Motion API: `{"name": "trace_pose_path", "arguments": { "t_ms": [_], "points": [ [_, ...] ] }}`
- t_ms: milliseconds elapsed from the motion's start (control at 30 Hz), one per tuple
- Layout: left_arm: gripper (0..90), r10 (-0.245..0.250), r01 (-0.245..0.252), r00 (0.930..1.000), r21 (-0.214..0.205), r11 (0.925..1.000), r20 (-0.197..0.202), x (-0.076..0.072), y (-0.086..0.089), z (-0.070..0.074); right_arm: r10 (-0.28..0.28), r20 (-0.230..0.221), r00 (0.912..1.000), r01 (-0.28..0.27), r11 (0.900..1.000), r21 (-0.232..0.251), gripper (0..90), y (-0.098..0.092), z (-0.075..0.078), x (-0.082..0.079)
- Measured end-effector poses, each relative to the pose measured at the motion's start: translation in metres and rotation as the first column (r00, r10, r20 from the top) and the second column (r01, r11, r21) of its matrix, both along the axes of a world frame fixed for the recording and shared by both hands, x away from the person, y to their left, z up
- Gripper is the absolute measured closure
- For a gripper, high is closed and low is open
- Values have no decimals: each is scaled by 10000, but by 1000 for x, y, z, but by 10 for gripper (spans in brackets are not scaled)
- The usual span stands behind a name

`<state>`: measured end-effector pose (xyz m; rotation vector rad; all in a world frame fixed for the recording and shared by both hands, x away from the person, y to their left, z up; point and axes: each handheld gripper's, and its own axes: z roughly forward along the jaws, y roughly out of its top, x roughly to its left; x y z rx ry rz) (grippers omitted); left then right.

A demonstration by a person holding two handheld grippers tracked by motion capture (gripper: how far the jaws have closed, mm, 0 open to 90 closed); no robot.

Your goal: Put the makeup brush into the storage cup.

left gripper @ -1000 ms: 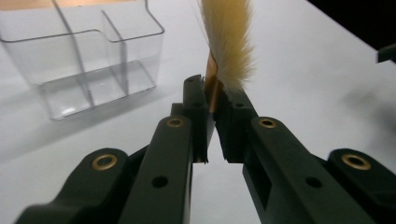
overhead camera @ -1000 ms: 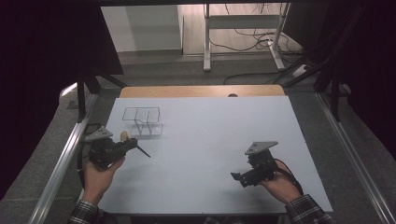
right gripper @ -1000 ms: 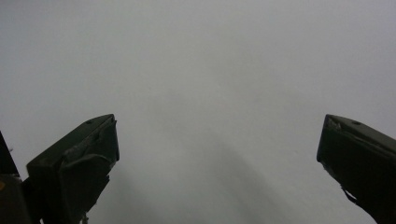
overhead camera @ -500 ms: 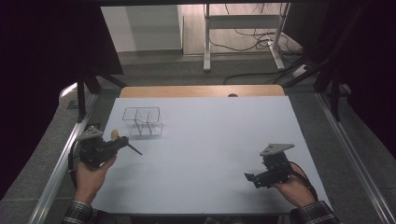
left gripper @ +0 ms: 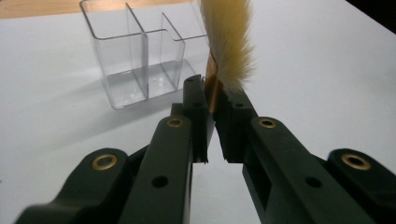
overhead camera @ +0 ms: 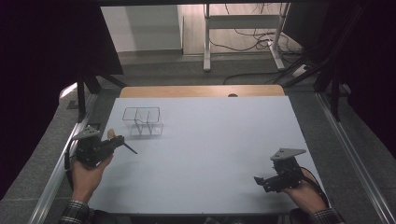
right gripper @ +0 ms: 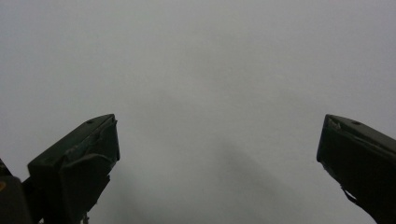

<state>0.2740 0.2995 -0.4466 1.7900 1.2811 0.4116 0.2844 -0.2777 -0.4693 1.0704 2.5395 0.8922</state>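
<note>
My left gripper (overhead camera: 115, 140) is at the table's left edge, shut on a brush (left gripper: 227, 42) with a tan bristle tuft and a copper ferrule. In the high view the brush's dark handle (overhead camera: 129, 149) sticks out to the right. The tuft rises just past the jaw tips (left gripper: 212, 93). A clear plastic organizer (overhead camera: 143, 121) with several compartments stands empty just beyond the left gripper, and shows close ahead in the left gripper view (left gripper: 140, 56). My right gripper (overhead camera: 259, 181) hovers low over the front right of the table, open, with bare white surface between its jaws (right gripper: 217, 140).
The white table top (overhead camera: 215, 140) has a wooden strip (overhead camera: 201, 91) along its far edge. Metal rails (overhead camera: 56, 177) run along both sides. A desk frame and cables (overhead camera: 243, 37) stand on the floor behind the table.
The left gripper with the brush has drawn back to the left. The right gripper has slid right and toward the front edge, still open.
</note>
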Motion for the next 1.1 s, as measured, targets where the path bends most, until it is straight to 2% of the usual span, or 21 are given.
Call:
{"name": "trace_pose_path", "arguments": {
  "t_ms": [467, 667, 1100],
  "points": [
    [834, 195, -211, 9995, 619, 9979, 267, 11, 3, 9, -153, 52, 9999, 154, 9998, -104, 0, -5, -1, -5],
    [834, 223, -254, 9990, 791, 9965, 400, 19, 4, 14, -455, 103, 9989, 454, 9989, 102, 0, -10, 1, -4],
    [834, 389, -430, 9976, 734, 9964, 567, 33, 11, 23, -617, 37, 9981, 615, 9974, 372, 0, -17, 1, -3]
  ]
}}
